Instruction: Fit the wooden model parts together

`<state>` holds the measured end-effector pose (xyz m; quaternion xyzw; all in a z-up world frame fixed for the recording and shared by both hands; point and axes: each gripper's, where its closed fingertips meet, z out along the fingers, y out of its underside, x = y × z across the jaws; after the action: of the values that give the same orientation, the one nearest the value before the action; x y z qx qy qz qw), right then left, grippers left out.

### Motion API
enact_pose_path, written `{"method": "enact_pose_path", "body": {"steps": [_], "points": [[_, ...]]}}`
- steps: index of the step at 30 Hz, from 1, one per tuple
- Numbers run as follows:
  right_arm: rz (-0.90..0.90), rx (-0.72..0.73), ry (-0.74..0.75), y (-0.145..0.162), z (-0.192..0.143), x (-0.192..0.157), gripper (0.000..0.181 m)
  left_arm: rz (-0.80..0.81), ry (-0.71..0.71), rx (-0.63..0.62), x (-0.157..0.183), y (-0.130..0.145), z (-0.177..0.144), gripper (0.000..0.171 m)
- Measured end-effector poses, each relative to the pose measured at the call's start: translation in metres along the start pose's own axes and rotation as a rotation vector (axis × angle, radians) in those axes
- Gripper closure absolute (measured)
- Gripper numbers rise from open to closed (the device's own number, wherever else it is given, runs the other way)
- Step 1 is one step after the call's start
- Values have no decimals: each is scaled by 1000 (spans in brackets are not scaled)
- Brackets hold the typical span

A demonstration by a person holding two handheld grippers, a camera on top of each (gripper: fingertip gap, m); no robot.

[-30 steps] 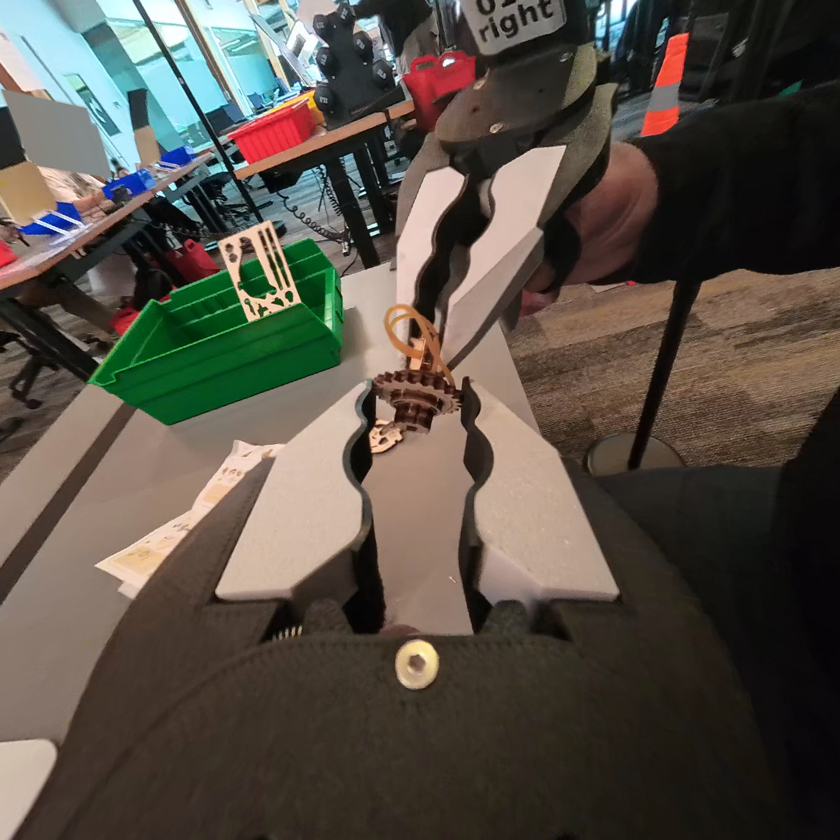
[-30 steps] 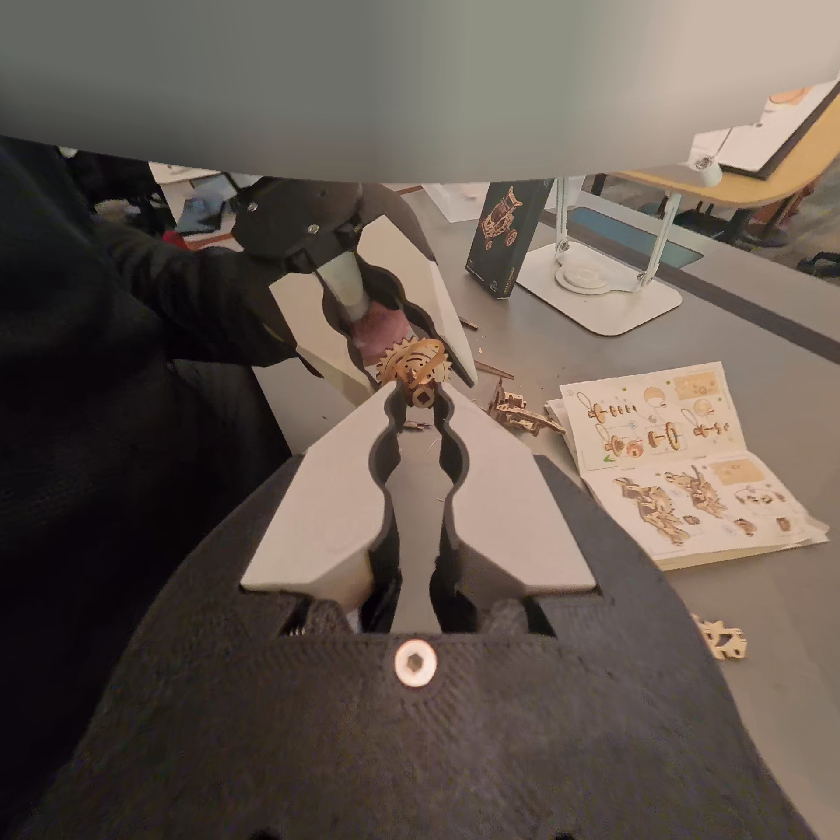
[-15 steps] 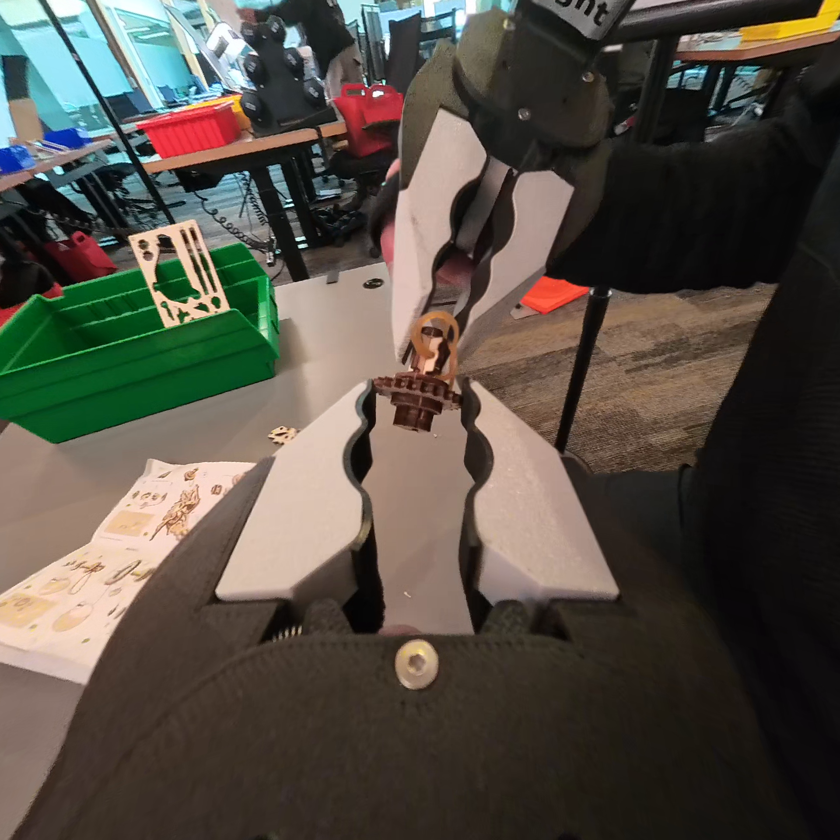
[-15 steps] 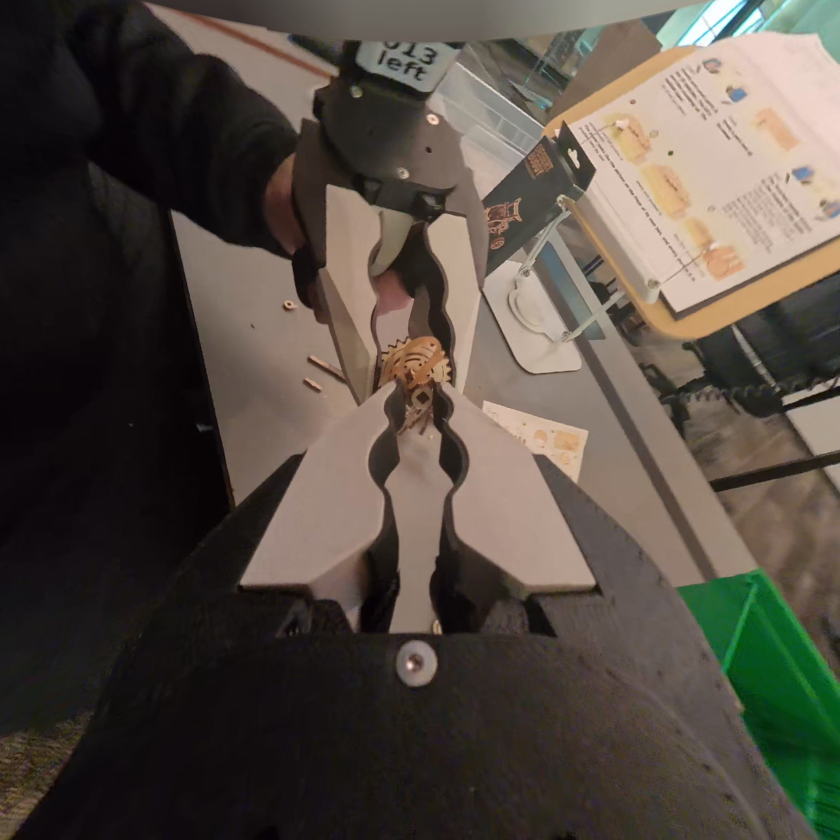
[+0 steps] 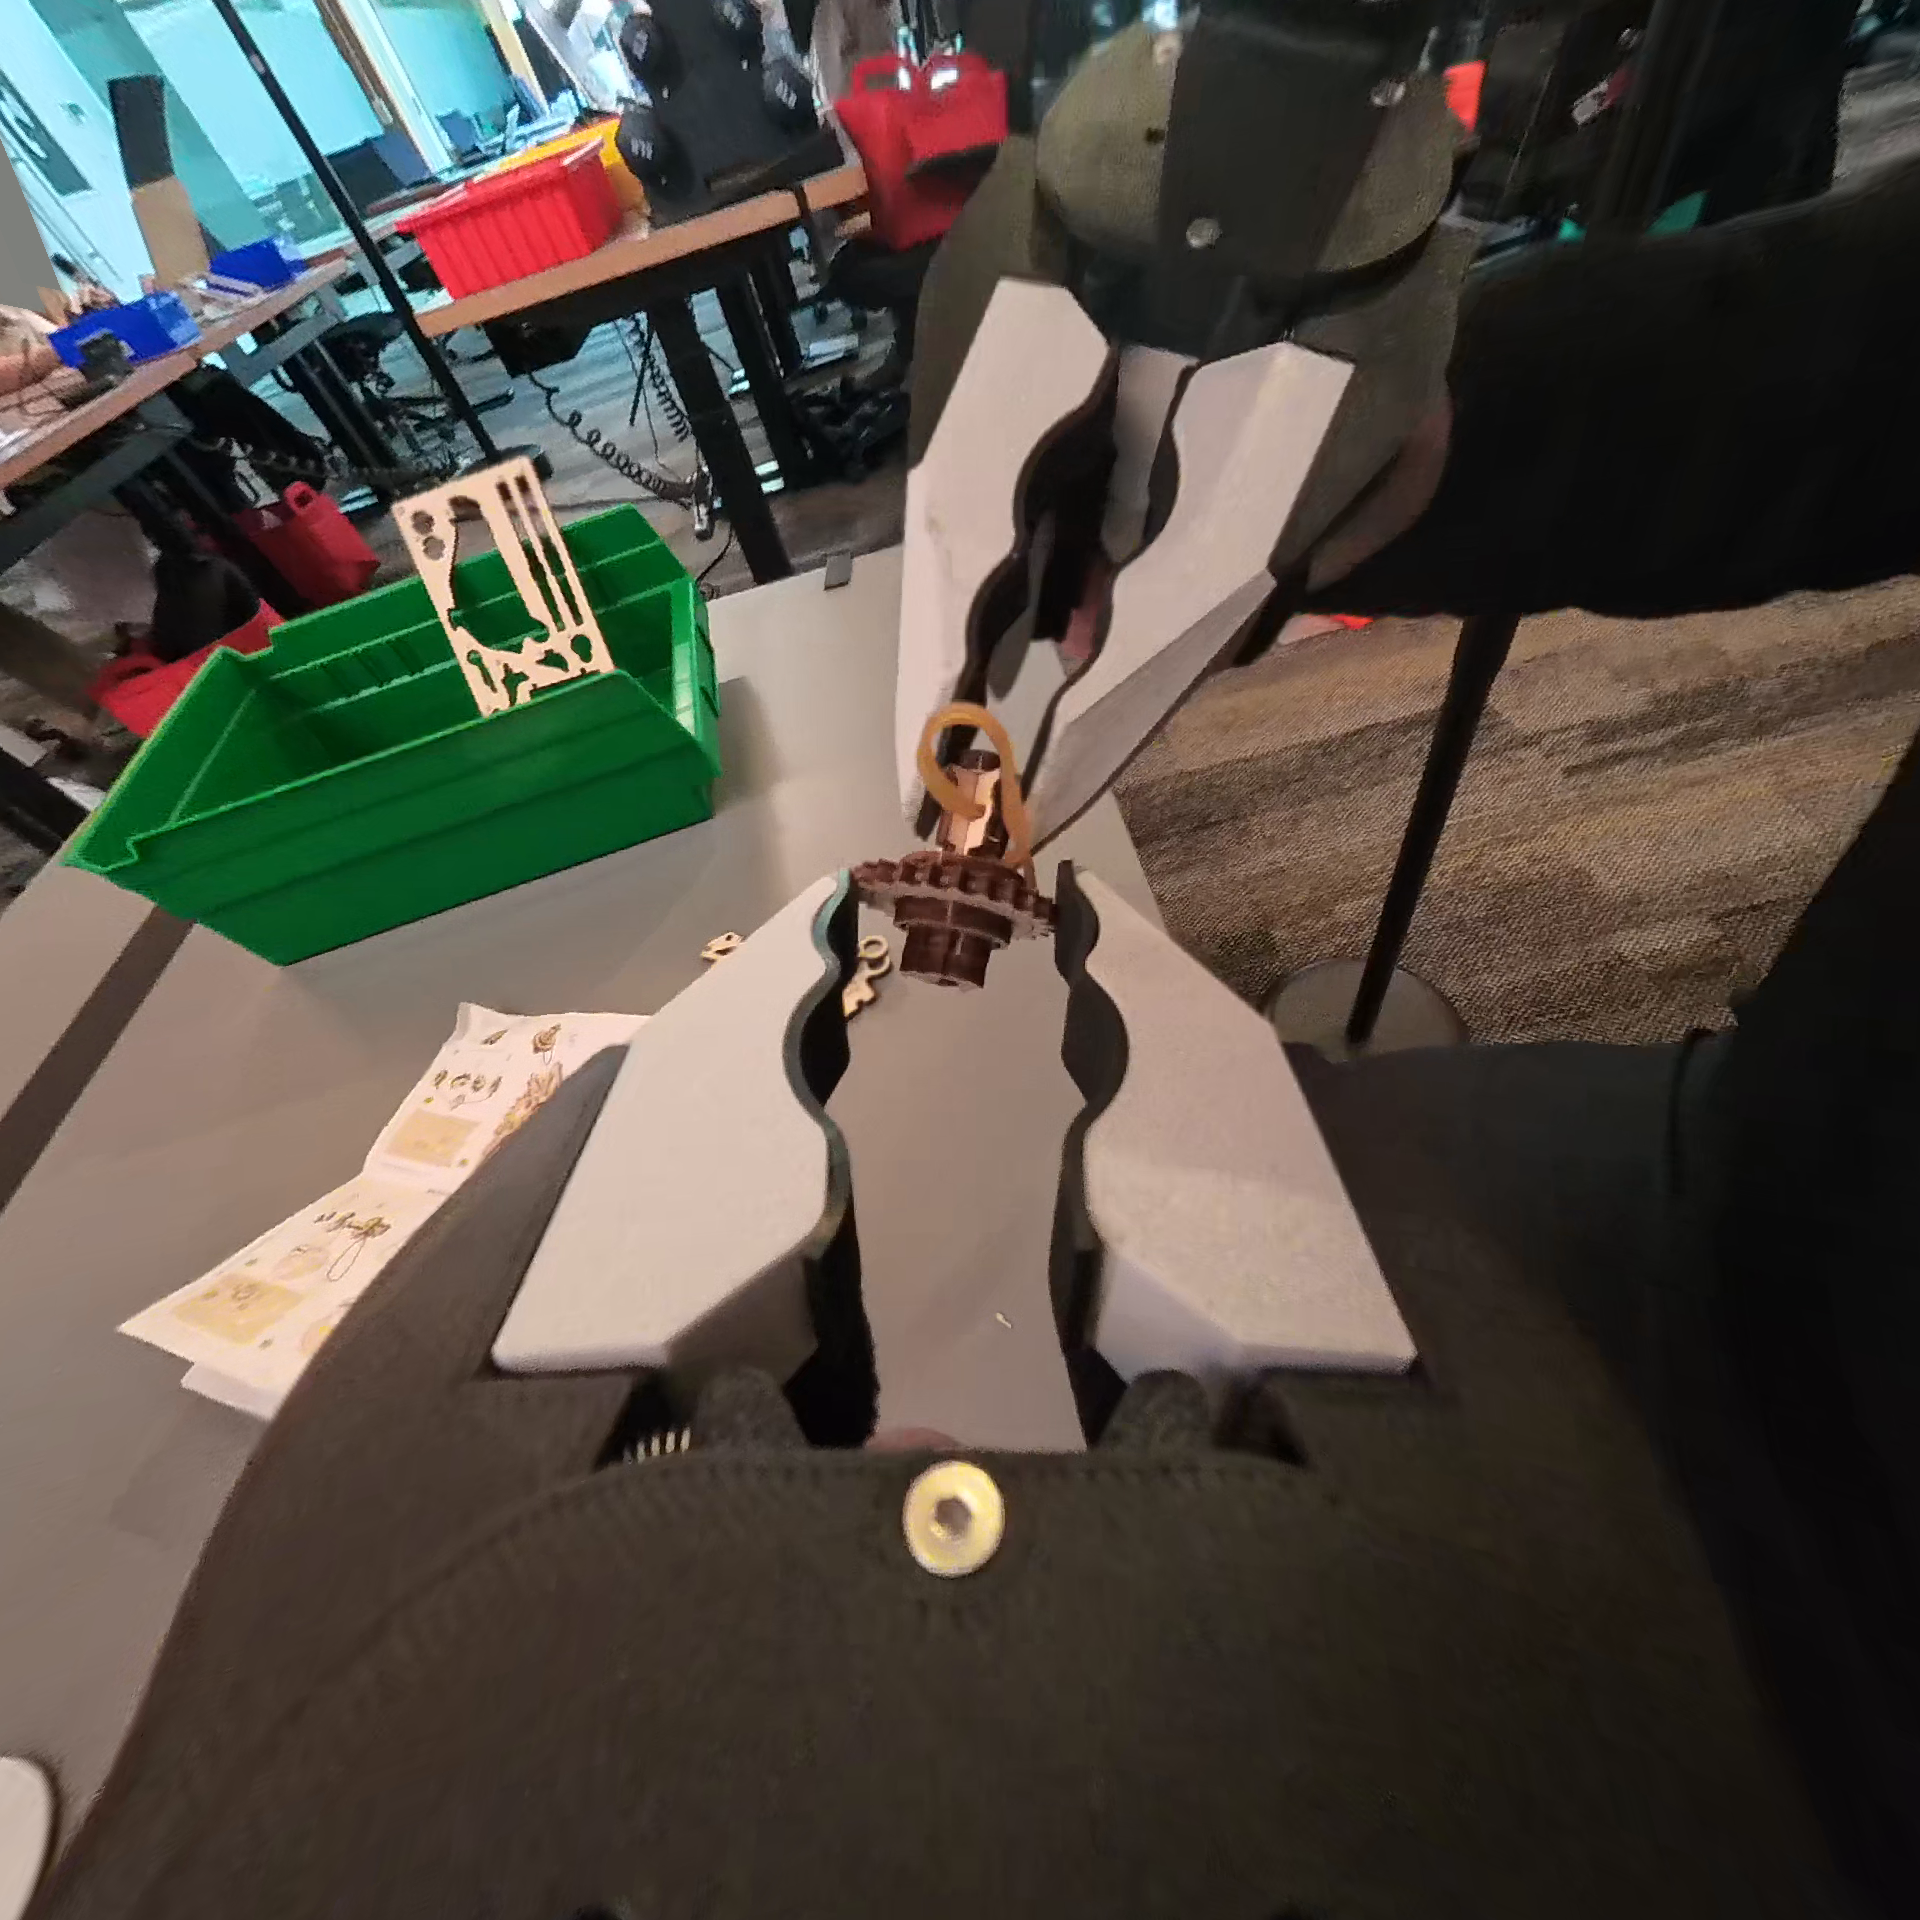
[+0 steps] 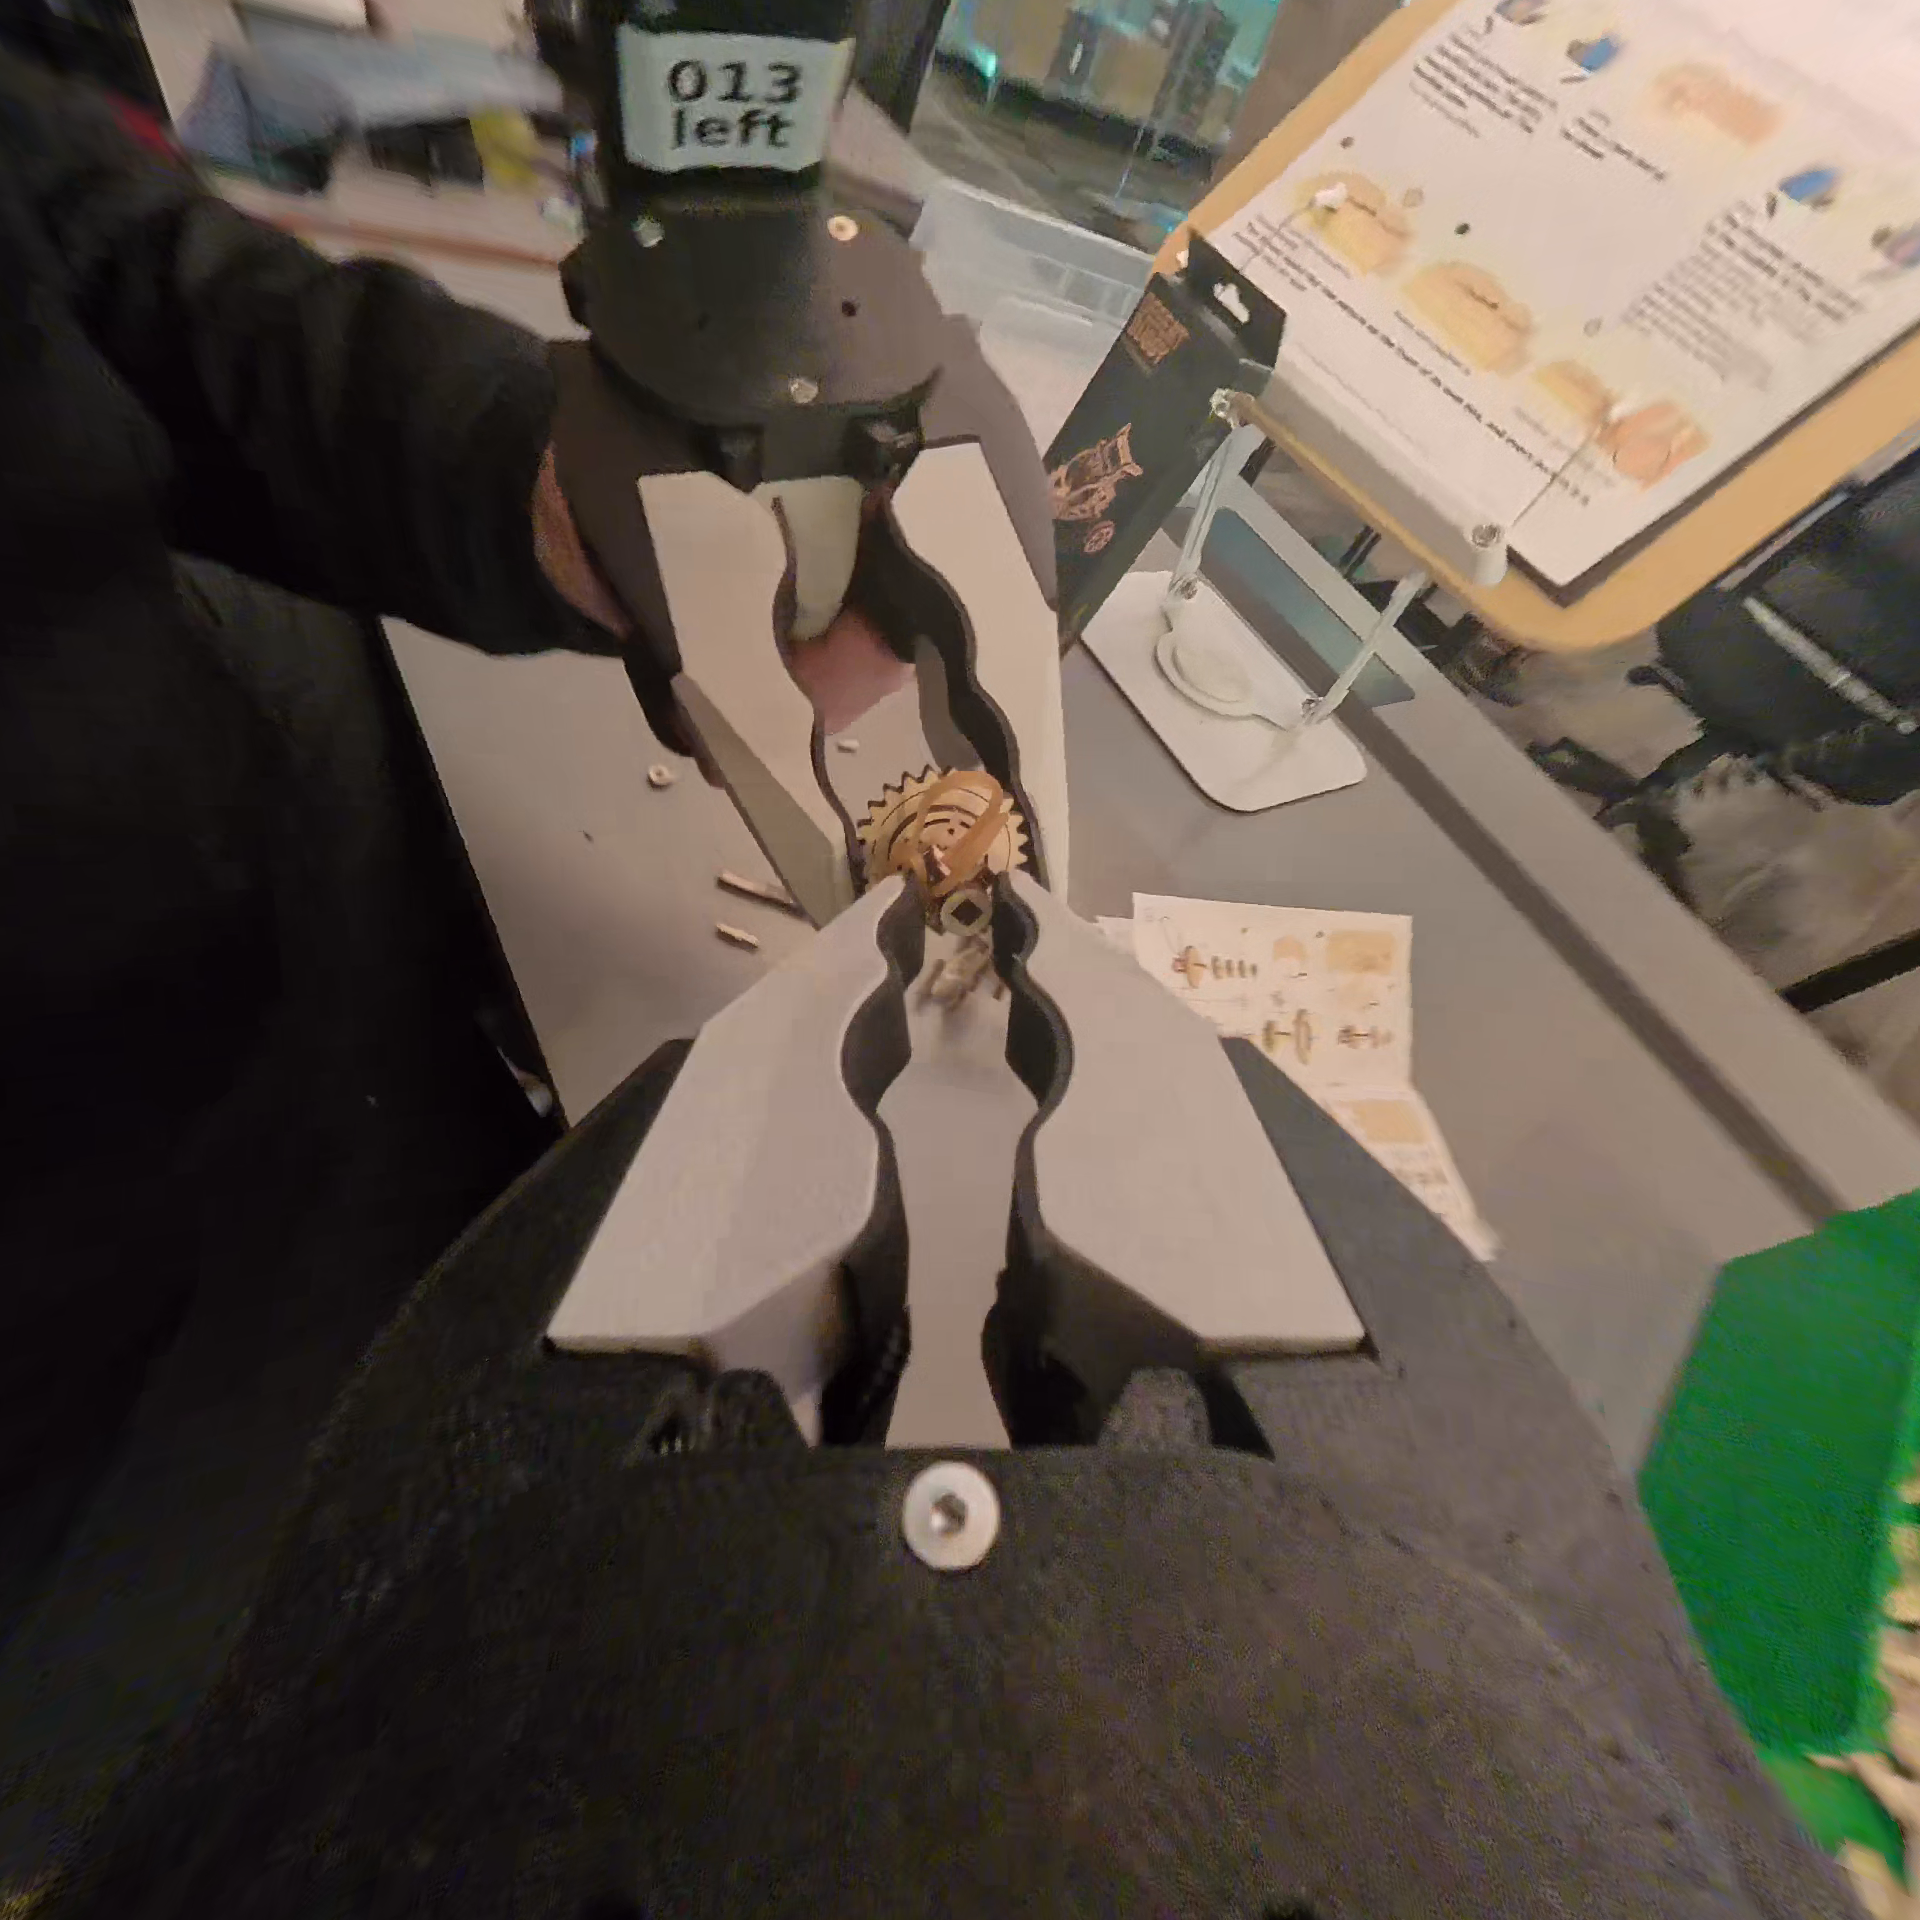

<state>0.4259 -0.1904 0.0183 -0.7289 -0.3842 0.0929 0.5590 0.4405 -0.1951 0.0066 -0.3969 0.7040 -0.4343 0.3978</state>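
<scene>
In the left wrist view my left gripper [image 5: 954,902] is shut on a dark wooden gear [image 5: 951,894], held flat above the grey table [image 5: 312,1039]. My right gripper [image 5: 977,821] comes down from above and is shut on a short wooden axle [image 5: 971,795] that stands in the gear's top. A tan rubber band [image 5: 961,727] loops around the axle. In the right wrist view my right gripper [image 6: 961,914] pinches the axle's square-holed end [image 6: 961,912]. The gear [image 6: 904,826] and the band [image 6: 977,831] sit just beyond, between the left gripper's fingers [image 6: 1039,727].
A green bin [image 5: 416,769] with a punched-out wooden sheet [image 5: 509,592] stands at the back left. An instruction leaflet [image 5: 343,1216] and loose wooden pieces [image 5: 868,971] lie on the table. A black box [image 6: 1153,436], a document stand [image 6: 1247,717] and small pegs [image 6: 748,888] are nearby.
Both grippers have stayed shut on the joined gear and axle while turning them together over the table. The right gripper now stands steeper above the gear.
</scene>
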Motion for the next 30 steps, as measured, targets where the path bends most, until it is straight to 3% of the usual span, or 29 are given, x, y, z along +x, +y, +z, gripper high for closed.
{"method": "enact_pose_path", "body": {"steps": [4, 8, 13, 15, 22, 26, 30], "points": [[251, 189, -41, -5, -6, 3, 172, -29, 2, 0, -2, -7, 0, 135], [427, 343, -80, -8, -14, 8, 172, -109, 31, 73, -2, -14, -11, 121], [555, 454, -165, -10, -22, 8, 172, -165, 81, 142, 0, -21, -30, 157], [573, 461, -198, -12, -21, 5, 172, -148, 84, 158, 3, -25, -31, 171], [583, 441, -246, -16, -18, -2, 172, -166, 77, 202, 5, -27, -34, 171], [589, 454, -258, -19, -19, -3, 172, -180, 67, 257, 5, -30, -39, 163], [596, 452, -279, -21, -18, -5, 172, -175, 74, 274, 8, -32, -40, 167]]}}
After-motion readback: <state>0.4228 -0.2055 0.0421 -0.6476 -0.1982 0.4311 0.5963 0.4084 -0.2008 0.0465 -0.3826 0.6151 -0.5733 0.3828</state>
